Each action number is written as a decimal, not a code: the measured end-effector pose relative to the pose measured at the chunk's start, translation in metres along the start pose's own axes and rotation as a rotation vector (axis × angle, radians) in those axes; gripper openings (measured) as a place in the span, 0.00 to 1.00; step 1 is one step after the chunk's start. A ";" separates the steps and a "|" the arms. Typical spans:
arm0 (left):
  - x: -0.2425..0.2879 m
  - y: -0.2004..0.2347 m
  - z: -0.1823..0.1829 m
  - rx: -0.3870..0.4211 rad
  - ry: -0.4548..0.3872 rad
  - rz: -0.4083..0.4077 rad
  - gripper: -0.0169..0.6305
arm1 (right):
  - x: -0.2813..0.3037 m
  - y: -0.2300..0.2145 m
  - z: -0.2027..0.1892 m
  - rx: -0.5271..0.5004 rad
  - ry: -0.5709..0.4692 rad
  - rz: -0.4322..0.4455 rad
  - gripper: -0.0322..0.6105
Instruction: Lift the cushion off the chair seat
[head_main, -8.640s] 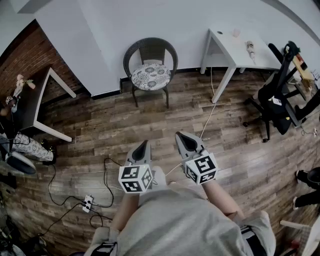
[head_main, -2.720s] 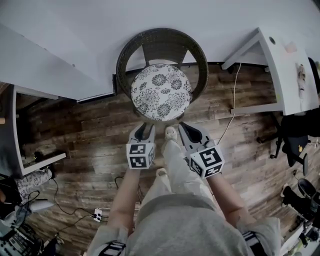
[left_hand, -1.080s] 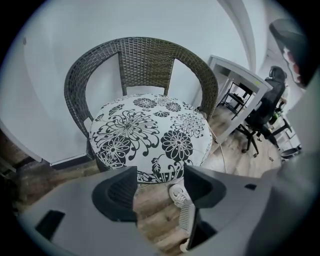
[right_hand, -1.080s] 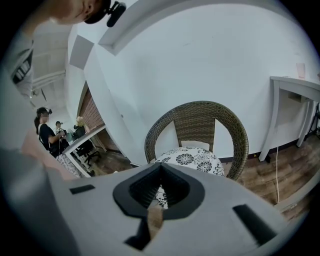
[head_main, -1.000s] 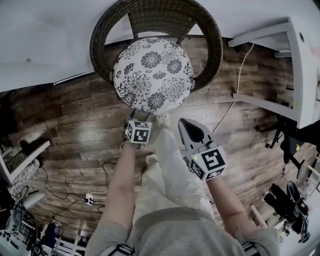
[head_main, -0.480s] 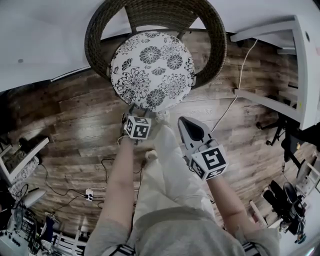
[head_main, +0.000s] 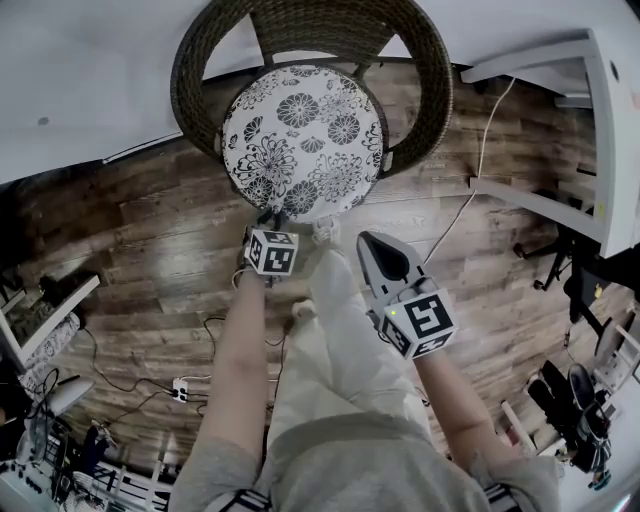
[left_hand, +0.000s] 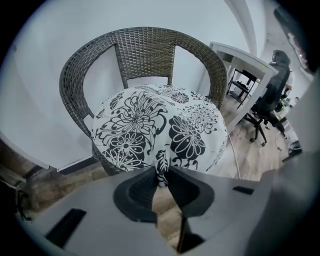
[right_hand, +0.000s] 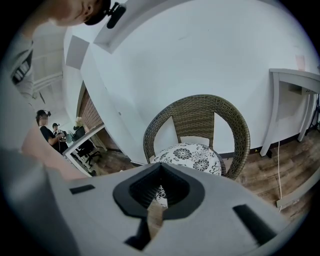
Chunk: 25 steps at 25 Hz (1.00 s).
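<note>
A round cushion (head_main: 300, 140) with a black-and-white flower print lies on the seat of a dark wicker chair (head_main: 420, 60). My left gripper (head_main: 270, 222) points steeply down at the cushion's front edge. In the left gripper view its jaws have just been closing, and the left gripper (left_hand: 161, 175) now pinches the hanging front rim of the cushion (left_hand: 160, 125). My right gripper (head_main: 368, 240) hangs to the right, short of the chair, with nothing in it. In the right gripper view the right gripper (right_hand: 160, 170) has its tips together, with the cushion (right_hand: 187, 155) further off.
A white wall stands behind the chair. A white table (head_main: 610, 130) is at the right, with a white cable (head_main: 450, 225) running over the wooden floor. The person's shoe (head_main: 322, 232) stands between the grippers. A power strip (head_main: 178, 388) lies at the lower left.
The left gripper has crept a little closer to the cushion's front edge. The right gripper has stayed where it was.
</note>
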<state>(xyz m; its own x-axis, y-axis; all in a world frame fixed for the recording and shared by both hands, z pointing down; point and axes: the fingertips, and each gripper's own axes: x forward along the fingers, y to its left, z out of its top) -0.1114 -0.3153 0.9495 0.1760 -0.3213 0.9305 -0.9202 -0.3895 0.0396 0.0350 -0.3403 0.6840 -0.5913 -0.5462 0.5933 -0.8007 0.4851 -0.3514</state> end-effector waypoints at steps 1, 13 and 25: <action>-0.001 0.001 0.000 -0.010 0.001 0.000 0.12 | -0.001 0.000 0.000 -0.001 0.000 -0.001 0.05; -0.045 -0.018 0.010 -0.100 -0.066 -0.046 0.10 | -0.022 0.019 0.022 -0.015 -0.064 -0.017 0.05; -0.115 -0.027 0.020 -0.107 -0.146 -0.040 0.10 | -0.070 0.054 0.035 -0.032 -0.121 -0.042 0.05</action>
<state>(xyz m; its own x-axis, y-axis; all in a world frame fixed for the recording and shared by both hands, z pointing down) -0.1001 -0.2854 0.8342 0.2546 -0.4321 0.8652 -0.9422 -0.3124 0.1212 0.0299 -0.2999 0.5977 -0.5659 -0.6440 0.5147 -0.8229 0.4802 -0.3039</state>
